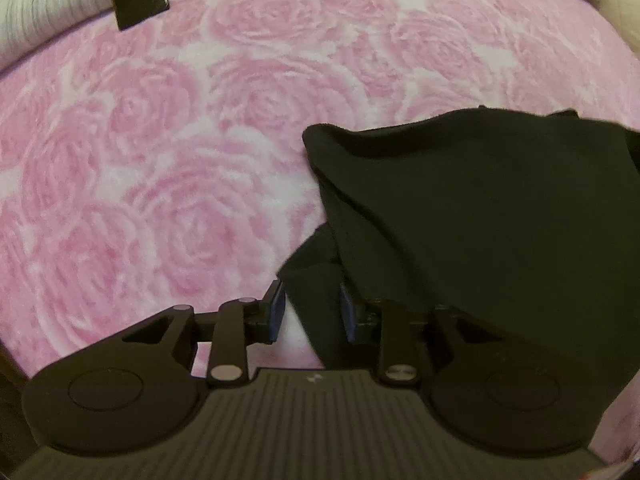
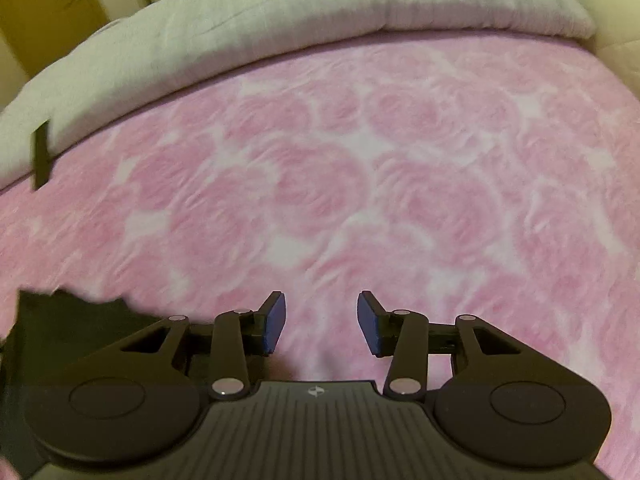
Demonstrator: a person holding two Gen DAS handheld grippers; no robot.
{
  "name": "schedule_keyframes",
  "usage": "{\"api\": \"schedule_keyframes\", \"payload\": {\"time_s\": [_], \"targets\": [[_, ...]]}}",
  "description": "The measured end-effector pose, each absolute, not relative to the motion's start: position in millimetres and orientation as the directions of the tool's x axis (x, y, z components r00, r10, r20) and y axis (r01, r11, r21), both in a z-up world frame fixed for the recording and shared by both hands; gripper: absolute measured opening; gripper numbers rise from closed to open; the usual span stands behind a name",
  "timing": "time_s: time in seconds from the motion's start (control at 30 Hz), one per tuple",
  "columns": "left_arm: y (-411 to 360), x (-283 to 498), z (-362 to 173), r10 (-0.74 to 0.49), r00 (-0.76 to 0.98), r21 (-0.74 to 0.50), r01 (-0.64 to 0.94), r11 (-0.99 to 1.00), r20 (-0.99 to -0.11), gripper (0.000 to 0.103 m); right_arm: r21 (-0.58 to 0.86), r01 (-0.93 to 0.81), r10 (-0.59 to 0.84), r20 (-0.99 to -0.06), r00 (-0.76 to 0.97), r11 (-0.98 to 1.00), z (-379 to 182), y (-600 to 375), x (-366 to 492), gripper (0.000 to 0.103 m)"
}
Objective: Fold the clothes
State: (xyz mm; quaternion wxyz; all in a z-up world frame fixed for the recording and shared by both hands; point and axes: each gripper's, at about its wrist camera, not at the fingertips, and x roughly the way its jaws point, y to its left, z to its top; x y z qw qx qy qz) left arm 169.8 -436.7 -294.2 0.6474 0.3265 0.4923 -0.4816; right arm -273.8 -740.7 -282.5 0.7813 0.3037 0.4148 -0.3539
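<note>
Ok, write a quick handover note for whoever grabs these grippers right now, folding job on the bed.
Left gripper: jaws part open, a strip of the black garment between the pads; whether it is clamped I cannot tell.
Right gripper: open, empty, above the pink rose-print blanket.
Garment: bunched on the blanket, draped over the left gripper's right side; its edge shows at the right wrist view's lower left.
Done: no neat fold visible.
Left: spread it flat, fold it.

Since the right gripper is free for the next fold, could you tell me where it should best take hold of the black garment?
Judging by its pose, grip the far rounded corner of the black garment, which lifts off the pink blanket. Come low from the bare blanket side; the left gripper already has the near edge between its pads.
</note>
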Motion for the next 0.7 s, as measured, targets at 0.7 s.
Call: {"api": "schedule_keyframes", "payload": {"time_s": [0.7], "targets": [[-443, 184, -307, -0.363, -0.059, -0.216, 0.887, 0.407, -0.93, 0.025, 0.096, 0.821, -0.327, -0.886, 0.328, 0.563, -283, -659, -285, 0.046]]}}
